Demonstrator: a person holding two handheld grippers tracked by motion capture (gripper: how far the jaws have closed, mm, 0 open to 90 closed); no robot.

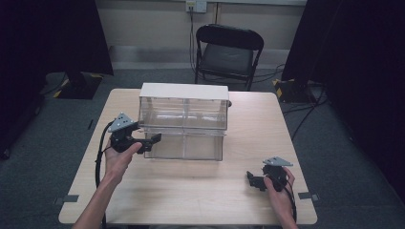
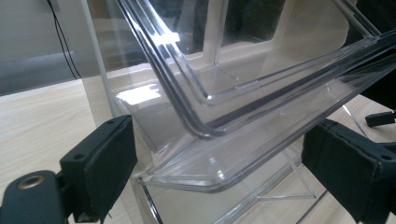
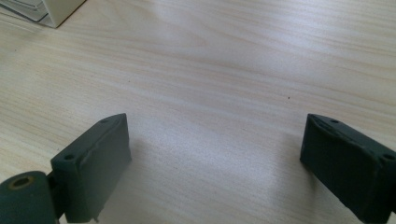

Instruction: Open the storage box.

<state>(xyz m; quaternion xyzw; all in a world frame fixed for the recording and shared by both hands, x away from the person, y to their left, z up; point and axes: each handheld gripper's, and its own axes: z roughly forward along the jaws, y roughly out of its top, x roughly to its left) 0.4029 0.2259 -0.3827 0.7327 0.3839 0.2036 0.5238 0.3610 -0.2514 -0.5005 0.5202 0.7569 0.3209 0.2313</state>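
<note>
A clear plastic drawer cabinet [image 1: 184,102] with a white top stands at the middle back of the wooden table [image 1: 191,191]. Its lower drawer [image 1: 186,145] juts out toward me. My left gripper [image 1: 154,139] is at that drawer's front left corner. In the left gripper view the drawer's clear rim [image 2: 243,107] lies between the wide-apart jaws of the left gripper [image 2: 217,163], and I see no pad pressing on it. My right gripper [image 1: 253,181] rests low over bare table at the front right. The right gripper [image 3: 215,158] stands open with nothing between its fingers.
A black folding chair [image 1: 228,52] stands behind the table. Dark curtains hang at both sides, with cables on the floor at the right. A corner of the cabinet [image 3: 51,11] shows at the top left of the right gripper view.
</note>
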